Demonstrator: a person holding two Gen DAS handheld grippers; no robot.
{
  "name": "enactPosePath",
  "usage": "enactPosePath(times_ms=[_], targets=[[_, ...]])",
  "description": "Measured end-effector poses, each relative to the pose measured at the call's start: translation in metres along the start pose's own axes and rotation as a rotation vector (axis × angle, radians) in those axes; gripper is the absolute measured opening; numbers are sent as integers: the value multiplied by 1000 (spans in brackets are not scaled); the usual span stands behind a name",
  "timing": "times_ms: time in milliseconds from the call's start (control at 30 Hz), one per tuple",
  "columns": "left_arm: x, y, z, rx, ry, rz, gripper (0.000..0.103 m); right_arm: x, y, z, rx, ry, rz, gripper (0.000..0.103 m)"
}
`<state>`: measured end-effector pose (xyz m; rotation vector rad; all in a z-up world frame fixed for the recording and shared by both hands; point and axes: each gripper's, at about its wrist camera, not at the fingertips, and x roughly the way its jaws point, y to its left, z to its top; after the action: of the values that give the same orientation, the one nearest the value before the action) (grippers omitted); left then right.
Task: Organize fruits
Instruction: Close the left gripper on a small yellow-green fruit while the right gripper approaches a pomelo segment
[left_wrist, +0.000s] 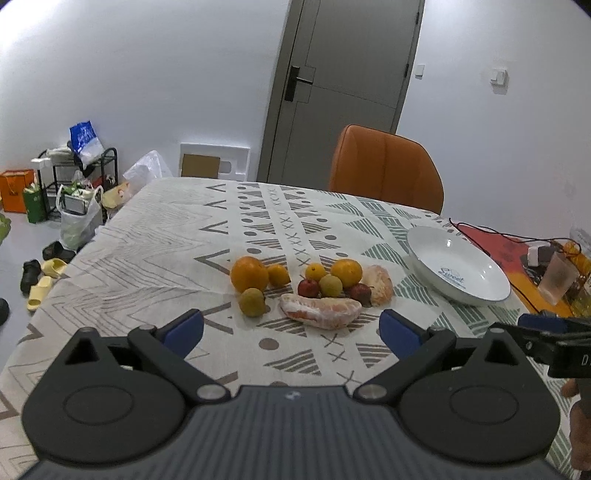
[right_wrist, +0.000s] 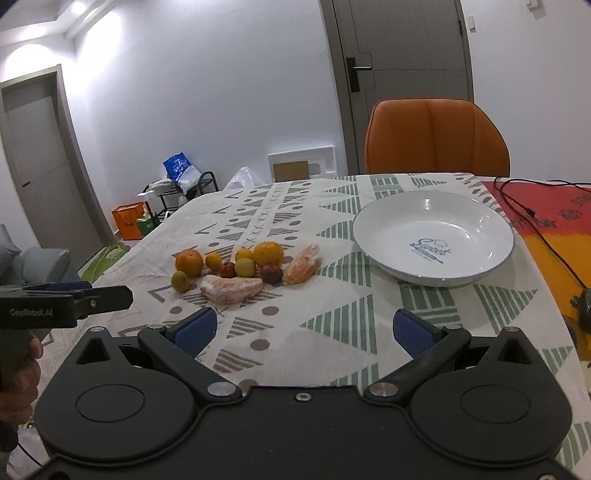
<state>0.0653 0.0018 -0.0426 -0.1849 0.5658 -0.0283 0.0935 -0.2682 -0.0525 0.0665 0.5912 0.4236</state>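
Note:
A cluster of fruit lies on the patterned tablecloth: a large orange (left_wrist: 249, 274) at the left, a second orange (left_wrist: 346, 272), two small red fruits (left_wrist: 308, 288), small yellow-green fruits (left_wrist: 252, 302), and two peeled pomelo pieces (left_wrist: 320, 312). The cluster also shows in the right wrist view (right_wrist: 236, 271). A white plate marked "Sweet" (left_wrist: 480, 291) (right_wrist: 391, 206) stands empty to the right of the fruit. My left gripper (left_wrist: 291, 330) is open and empty, just short of the near pomelo piece. My right gripper (right_wrist: 303, 330) is open and empty, short of the plate.
An orange chair (left_wrist: 386, 168) stands at the table's far edge before a grey door. A red mat with a black cable (right_wrist: 546, 236) and a plastic cup (left_wrist: 557, 278) lie right of the plate. Bags, a rack and slippers (left_wrist: 40, 280) clutter the floor at the left.

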Motion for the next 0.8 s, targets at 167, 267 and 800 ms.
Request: enactPosePath(times_ms=[167, 267, 800], targets=[[12, 7, 1, -26, -5, 2, 101, 13, -2, 3, 20, 10, 27, 103], [20, 12, 3, -45, -10, 15, 101, 21, -2, 5, 29, 22, 28, 103], [60, 19, 8, 16, 38, 41, 92, 69, 0, 8, 48, 80, 101, 89]])
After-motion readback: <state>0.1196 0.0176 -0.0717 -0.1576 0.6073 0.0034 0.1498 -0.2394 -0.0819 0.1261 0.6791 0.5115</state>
